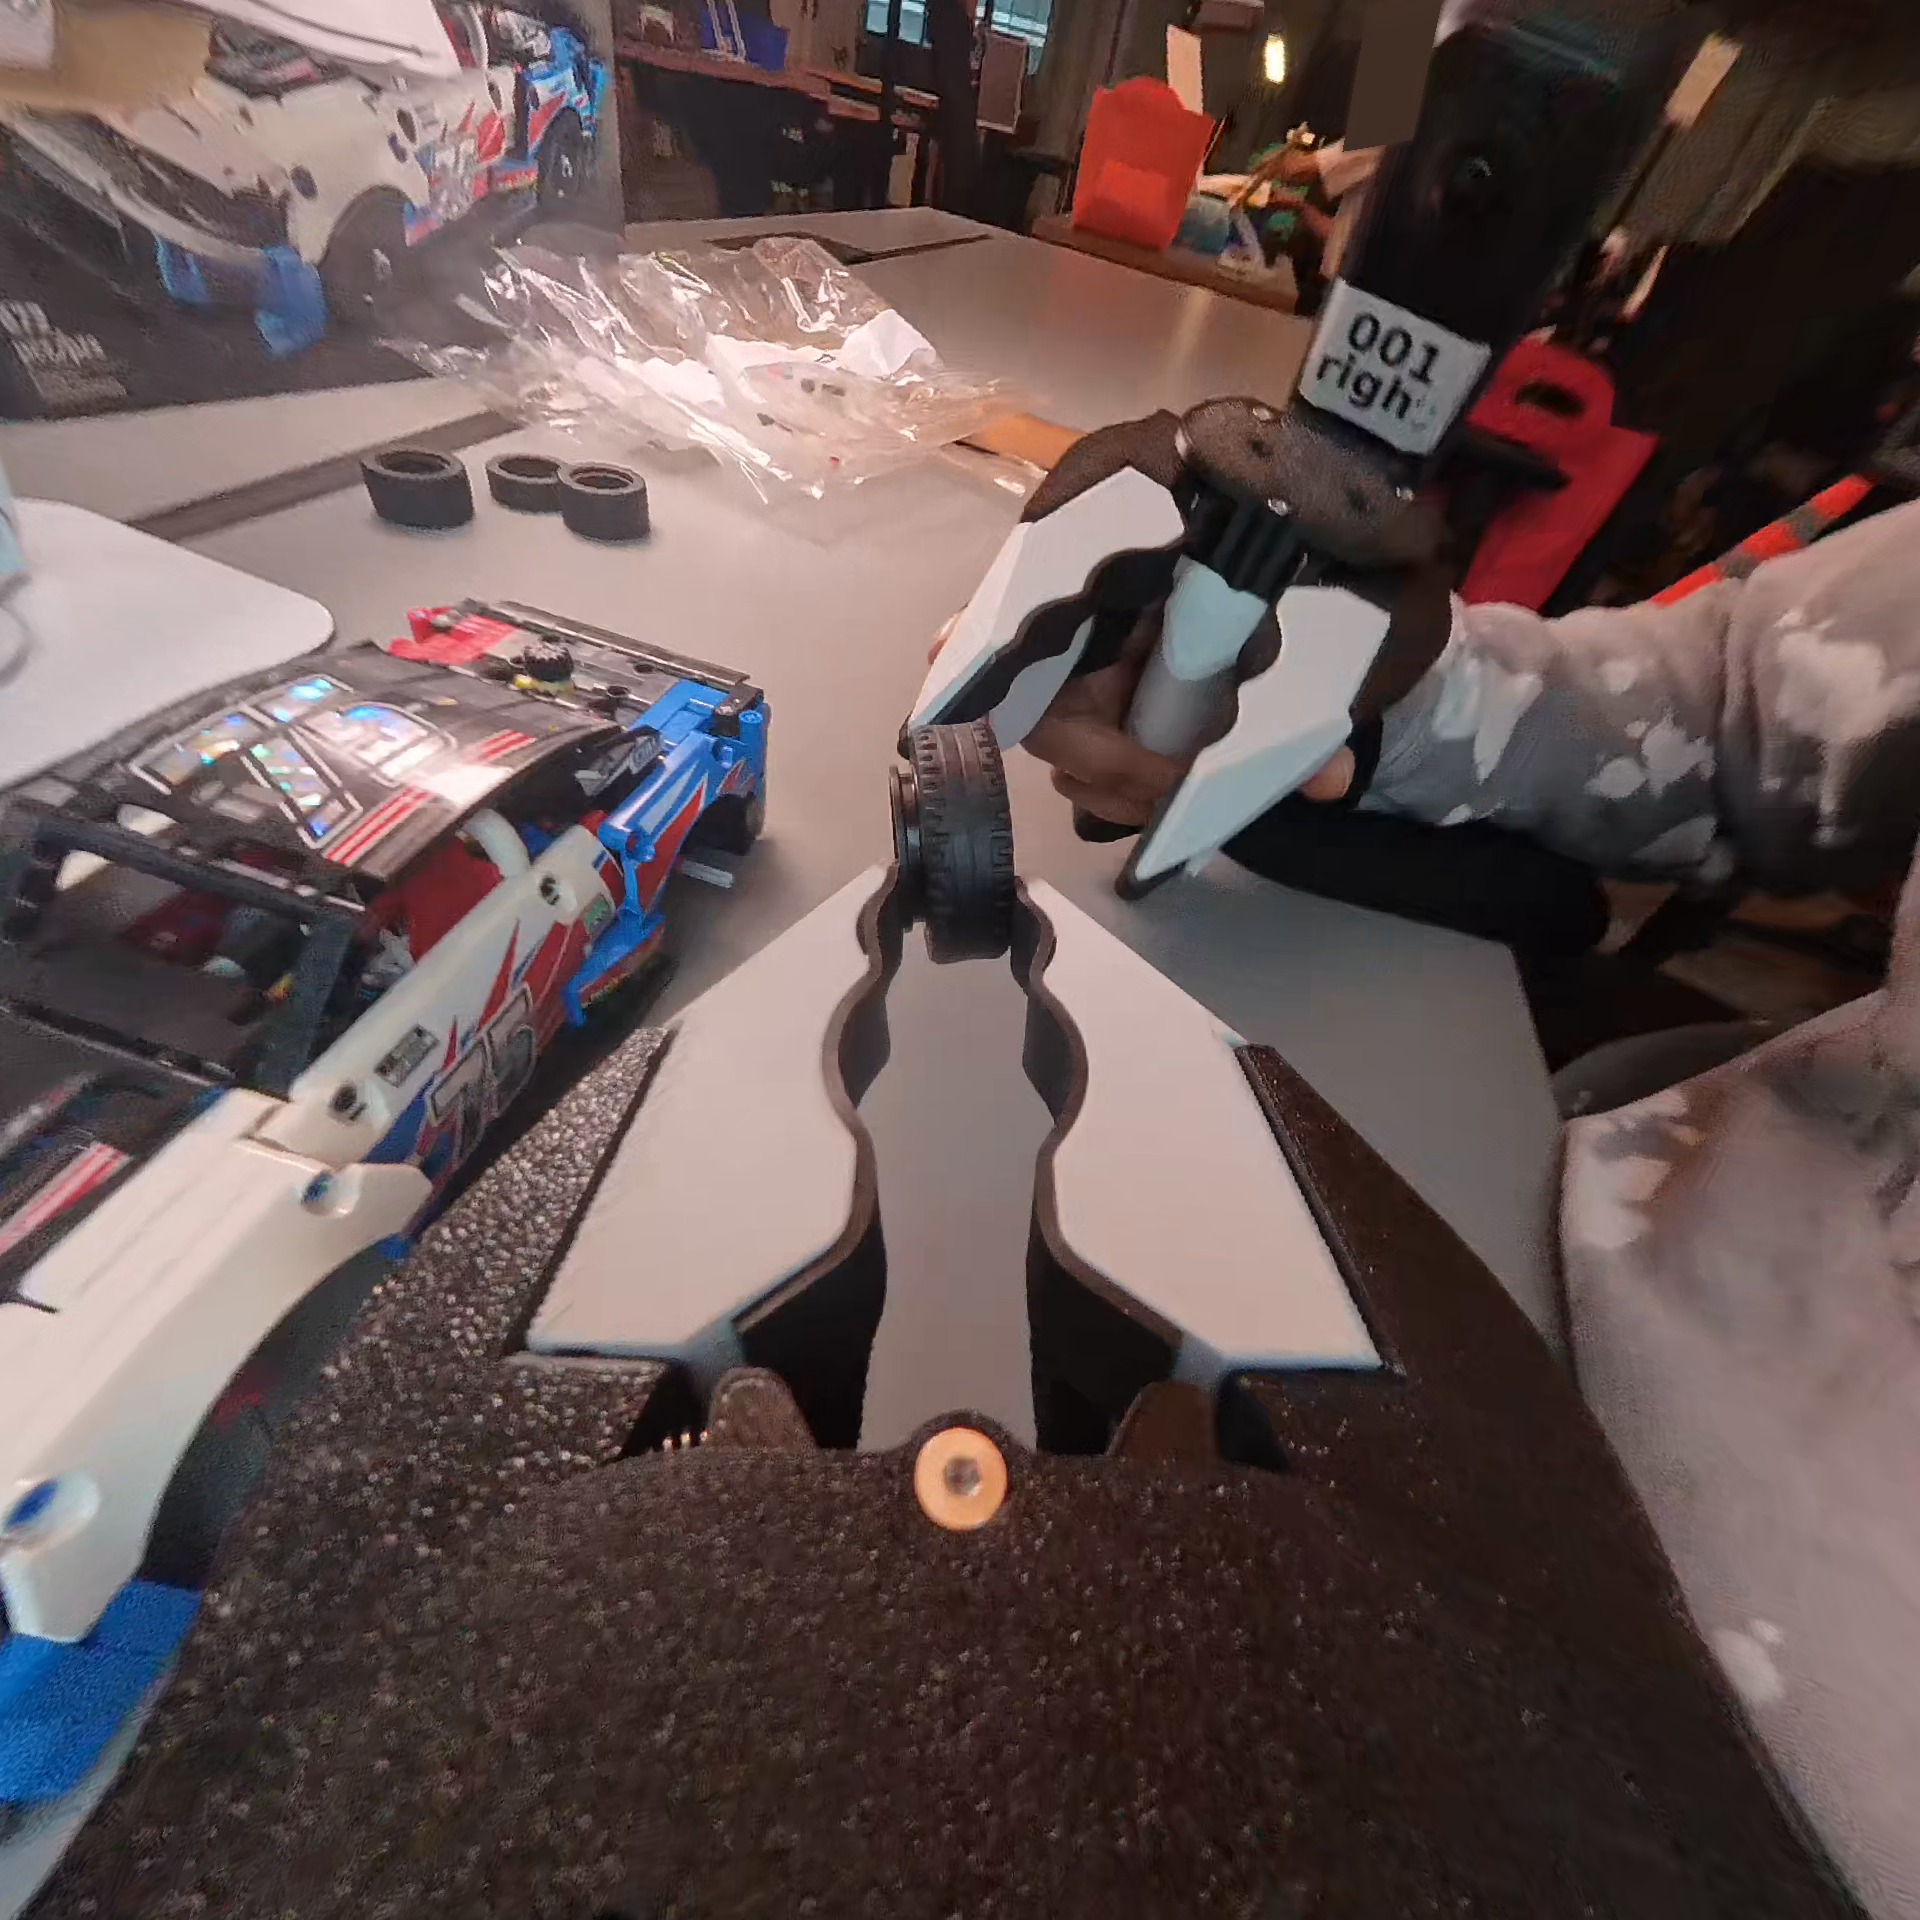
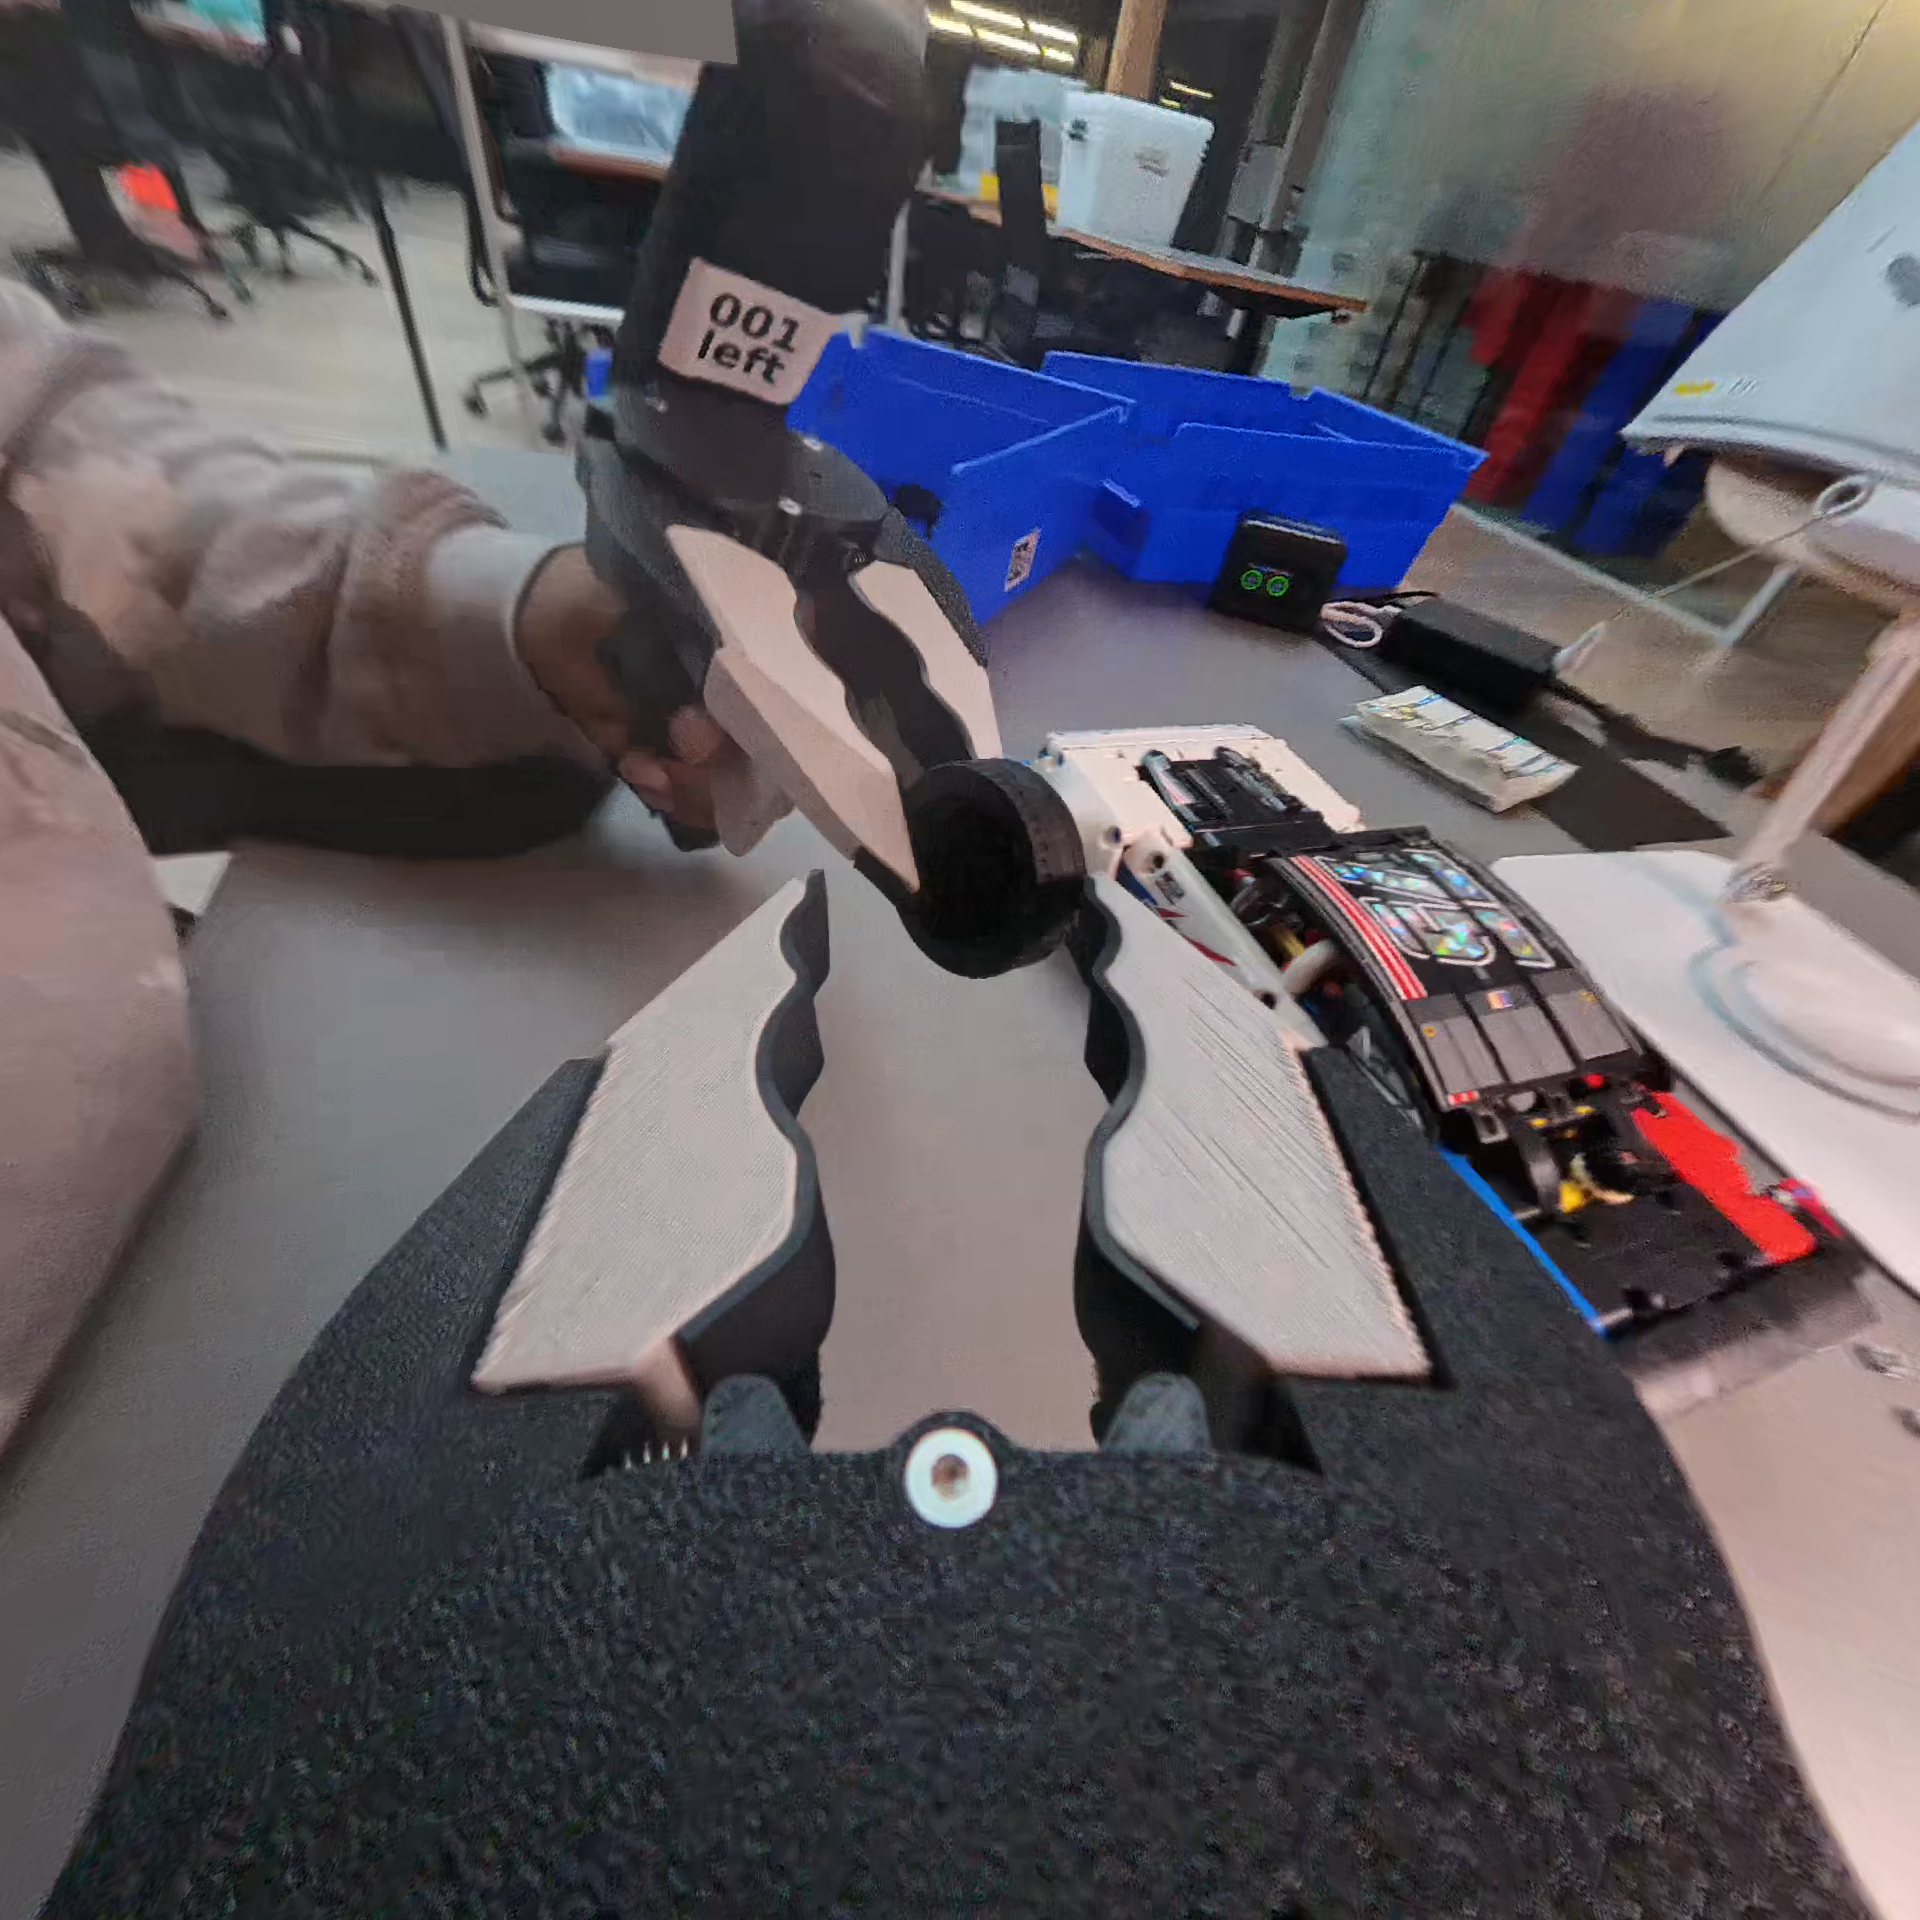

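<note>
A white label [image 1: 1387,364] with black print wraps the black handle of the right gripper [image 1: 1029,808]. A similar pale label [image 2: 743,335] sits on the left gripper [image 2: 940,810]. The white, blue and red brick-built toy car [image 1: 499,935] bears a number decal [image 1: 488,1070] on its side. Blurred white lettering marks the printed car box [image 1: 208,208] at the tabletop's far left corner. A small sticker [image 2: 1021,559] sits on the blue plastic bin [image 2: 1195,468].

My grey table [image 1: 1195,312] carries the toy car [image 1: 416,883] at left, three loose tyres [image 1: 509,488] and crumpled plastic bags [image 1: 727,353] upper left, blue bins [image 2: 1143,468] beyond
</note>
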`<state>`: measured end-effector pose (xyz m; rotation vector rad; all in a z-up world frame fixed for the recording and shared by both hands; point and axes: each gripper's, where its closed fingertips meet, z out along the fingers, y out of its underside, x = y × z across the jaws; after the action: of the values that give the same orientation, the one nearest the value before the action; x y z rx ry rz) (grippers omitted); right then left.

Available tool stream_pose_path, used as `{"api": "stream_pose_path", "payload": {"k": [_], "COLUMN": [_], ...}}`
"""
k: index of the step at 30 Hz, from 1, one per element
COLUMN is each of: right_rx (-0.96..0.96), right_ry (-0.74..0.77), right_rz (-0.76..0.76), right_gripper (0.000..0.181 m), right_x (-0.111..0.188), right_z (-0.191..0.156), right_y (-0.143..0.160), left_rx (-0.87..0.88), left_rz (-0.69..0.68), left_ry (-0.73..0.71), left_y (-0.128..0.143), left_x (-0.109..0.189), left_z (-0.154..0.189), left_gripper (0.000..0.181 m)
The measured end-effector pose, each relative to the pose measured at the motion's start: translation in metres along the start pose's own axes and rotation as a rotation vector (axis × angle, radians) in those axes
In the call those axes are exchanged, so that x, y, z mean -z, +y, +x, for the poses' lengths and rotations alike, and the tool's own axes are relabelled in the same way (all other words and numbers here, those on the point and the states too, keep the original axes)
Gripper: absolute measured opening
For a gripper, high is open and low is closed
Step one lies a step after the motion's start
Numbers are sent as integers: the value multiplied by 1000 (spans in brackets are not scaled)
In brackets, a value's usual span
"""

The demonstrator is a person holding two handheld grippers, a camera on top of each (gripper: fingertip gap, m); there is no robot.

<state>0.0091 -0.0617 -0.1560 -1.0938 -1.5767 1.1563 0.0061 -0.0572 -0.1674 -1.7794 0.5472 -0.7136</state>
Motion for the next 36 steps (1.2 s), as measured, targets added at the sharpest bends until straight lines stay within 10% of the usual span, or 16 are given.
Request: {"api": "stream_pose_path", "payload": {"k": [7,36], "right_rx": [-20,205], "right_ry": [-26,223], "right_rz": [-8,-7], "right_gripper": [14,10], "right_x": [9,5], "right_z": [3,9], "right_y": [7,-10], "left_rx": [-282,19], "left_rz": [-58,103], "left_ry": [-55,-114], "left_y": [8,-12], "left_x": [-5,-2], "left_z": [11,-9], "left_gripper": [18,18]}}
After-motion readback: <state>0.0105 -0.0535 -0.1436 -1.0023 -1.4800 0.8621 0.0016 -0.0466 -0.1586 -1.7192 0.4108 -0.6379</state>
